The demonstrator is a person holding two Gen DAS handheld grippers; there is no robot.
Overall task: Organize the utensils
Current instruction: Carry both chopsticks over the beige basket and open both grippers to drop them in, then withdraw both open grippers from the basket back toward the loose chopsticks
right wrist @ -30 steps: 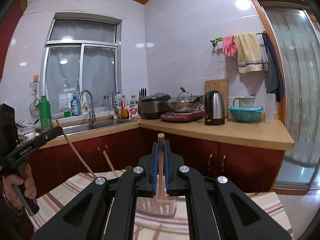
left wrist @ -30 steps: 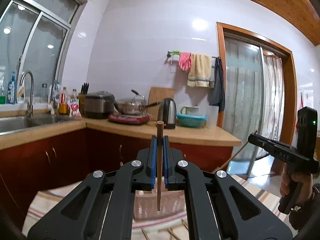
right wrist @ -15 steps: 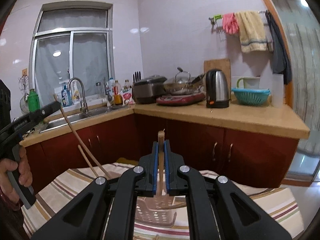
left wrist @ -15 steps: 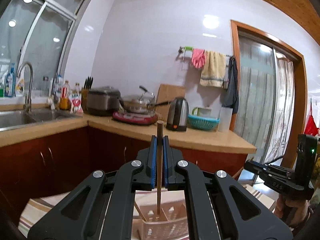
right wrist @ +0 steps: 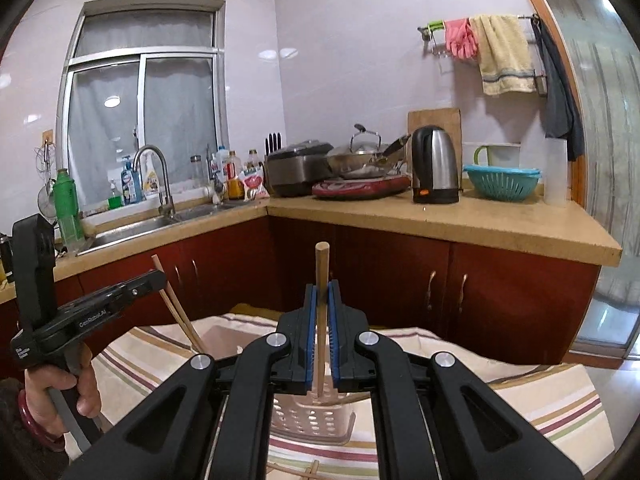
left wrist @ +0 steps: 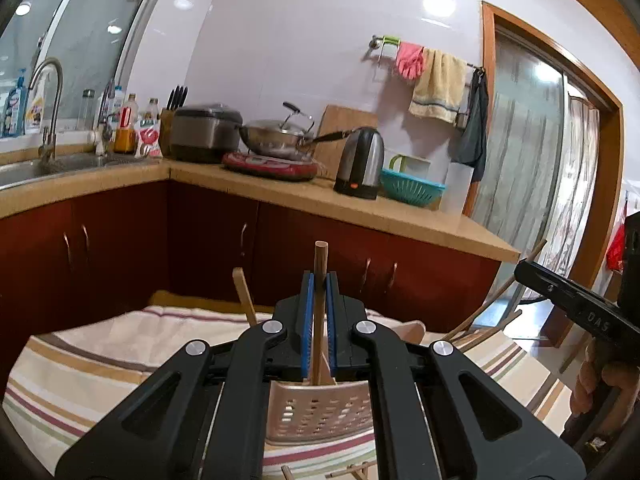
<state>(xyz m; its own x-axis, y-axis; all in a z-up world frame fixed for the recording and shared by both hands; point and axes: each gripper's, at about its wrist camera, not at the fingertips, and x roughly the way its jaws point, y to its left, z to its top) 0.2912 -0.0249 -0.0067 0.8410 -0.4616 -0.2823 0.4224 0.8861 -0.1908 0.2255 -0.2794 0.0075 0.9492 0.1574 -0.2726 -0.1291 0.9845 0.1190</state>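
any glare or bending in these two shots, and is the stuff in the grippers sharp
Left wrist view: ceiling-light glare spots on the wall tiles, door frame bowed by the fisheye, chopstick in the left gripper sharp. Right wrist view: glare on the tiles, counter curved, dark corners, chopstick in the right gripper crisp.

Bright, even indoor light; ceiling lamps glare on glossy wall tiles (left wrist: 304, 40); fisheye edges bend, darken.

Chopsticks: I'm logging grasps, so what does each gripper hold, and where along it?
Each holds one wooden chopstick upright: the left gripper clamps its chopstick just below the top end, and the right gripper grips its chopstick likewise, lower ends over the basket.
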